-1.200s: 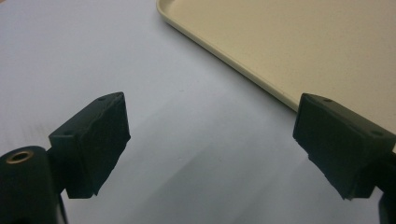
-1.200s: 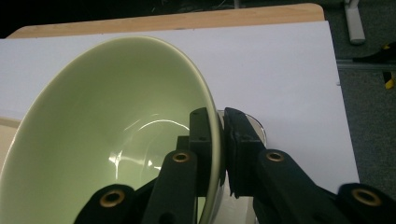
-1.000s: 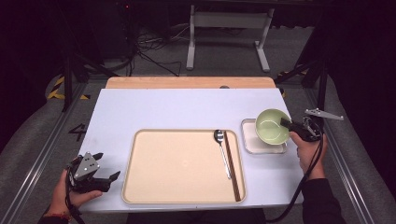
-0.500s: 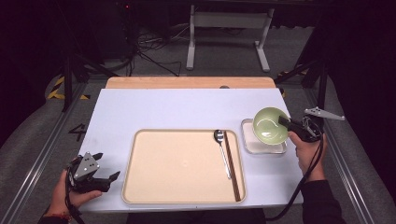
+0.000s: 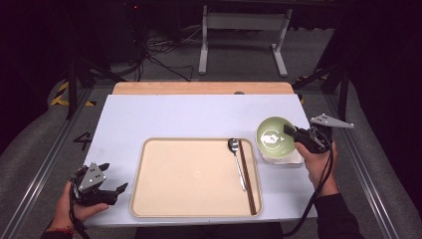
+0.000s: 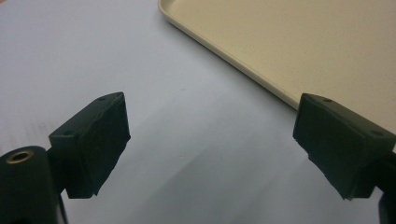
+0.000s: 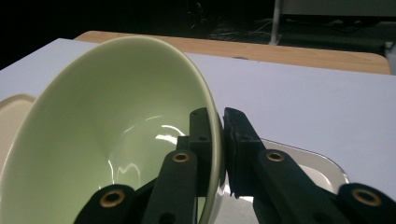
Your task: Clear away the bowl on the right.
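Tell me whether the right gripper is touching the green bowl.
Touching. The right gripper view shows the right gripper shut on the green bowl, one jaw inside the rim and one outside, with no gap to the wall.

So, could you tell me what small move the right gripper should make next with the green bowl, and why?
Probably carry it left toward the open part of the tray. The right gripper is shut on the green bowl at its rim, and the bowl hangs tilted over the small white dish, with the spoon and chopsticks already on the tray.
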A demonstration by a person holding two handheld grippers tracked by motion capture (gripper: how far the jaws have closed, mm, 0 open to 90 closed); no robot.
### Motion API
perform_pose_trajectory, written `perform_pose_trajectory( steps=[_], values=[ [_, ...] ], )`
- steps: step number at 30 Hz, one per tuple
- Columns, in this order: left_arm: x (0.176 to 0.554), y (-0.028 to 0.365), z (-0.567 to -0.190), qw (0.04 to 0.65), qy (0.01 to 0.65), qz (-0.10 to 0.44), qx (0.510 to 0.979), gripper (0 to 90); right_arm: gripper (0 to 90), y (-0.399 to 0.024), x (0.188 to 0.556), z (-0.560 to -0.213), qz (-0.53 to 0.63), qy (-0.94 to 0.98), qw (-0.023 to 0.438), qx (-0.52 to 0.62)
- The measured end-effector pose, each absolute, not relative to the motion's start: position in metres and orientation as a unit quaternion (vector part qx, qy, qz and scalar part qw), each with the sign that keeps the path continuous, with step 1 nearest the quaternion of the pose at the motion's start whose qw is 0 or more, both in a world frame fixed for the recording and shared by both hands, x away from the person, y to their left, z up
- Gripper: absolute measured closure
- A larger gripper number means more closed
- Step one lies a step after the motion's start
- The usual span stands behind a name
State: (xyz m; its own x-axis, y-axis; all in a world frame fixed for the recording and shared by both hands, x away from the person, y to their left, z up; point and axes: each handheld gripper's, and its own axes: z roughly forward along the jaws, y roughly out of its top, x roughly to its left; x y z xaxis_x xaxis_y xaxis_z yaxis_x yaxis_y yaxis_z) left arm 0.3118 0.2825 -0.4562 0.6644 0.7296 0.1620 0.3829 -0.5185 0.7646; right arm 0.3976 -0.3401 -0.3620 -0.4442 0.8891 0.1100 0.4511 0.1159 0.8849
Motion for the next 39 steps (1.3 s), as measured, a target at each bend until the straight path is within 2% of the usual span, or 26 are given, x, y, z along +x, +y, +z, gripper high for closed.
perform_pose_trajectory(
  steps=[18,30,39],
  values=[
    [0.312,0.282,-0.457,0.356,0.332,0.237,0.841,11.7,82.9,-0.27,0.402,-0.365,0.46,0.759,0.204,0.413],
    [0.312,0.284,-0.458,0.358,0.332,0.237,0.84,11.6,82.9,-0.21,0.43,-0.381,0.443,0.791,0.168,0.387],
    [0.313,0.283,-0.458,0.356,0.331,0.234,0.842,11.7,82.8,-0.18,0.449,-0.398,0.42,0.808,0.143,0.386]
  ],
)
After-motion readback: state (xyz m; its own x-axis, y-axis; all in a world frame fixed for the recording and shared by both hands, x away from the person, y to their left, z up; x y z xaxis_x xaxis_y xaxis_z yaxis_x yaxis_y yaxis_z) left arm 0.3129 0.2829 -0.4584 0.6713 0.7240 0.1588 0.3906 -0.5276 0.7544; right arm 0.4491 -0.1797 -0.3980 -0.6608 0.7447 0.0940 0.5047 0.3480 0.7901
